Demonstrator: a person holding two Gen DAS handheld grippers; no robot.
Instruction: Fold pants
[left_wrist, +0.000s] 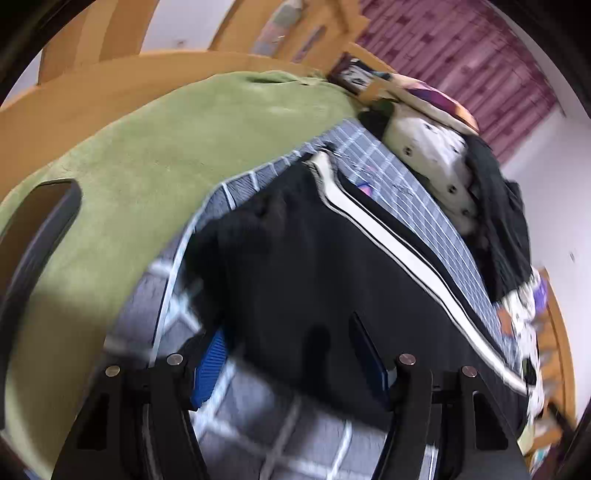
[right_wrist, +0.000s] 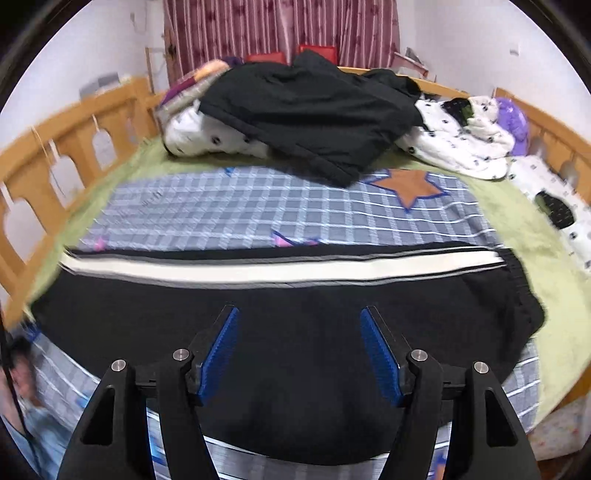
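Two grippers above bed | left gripper (left_wrist: 291, 354) jaws apart, empty | right gripper (right_wrist: 299, 354) jaws apart, empty | black pants (right_wrist: 295, 317) flat on checked blanket (right_wrist: 258, 206), just beyond and beneath both jaws

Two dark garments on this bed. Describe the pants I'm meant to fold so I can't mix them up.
Start at the wooden-railed bed, then the grey checked sheet on it. The pants lie flat along its near edge, just ahead of the open right tongs. Unlike the plain black garment heaped at the far end, they carry a white side stripe.
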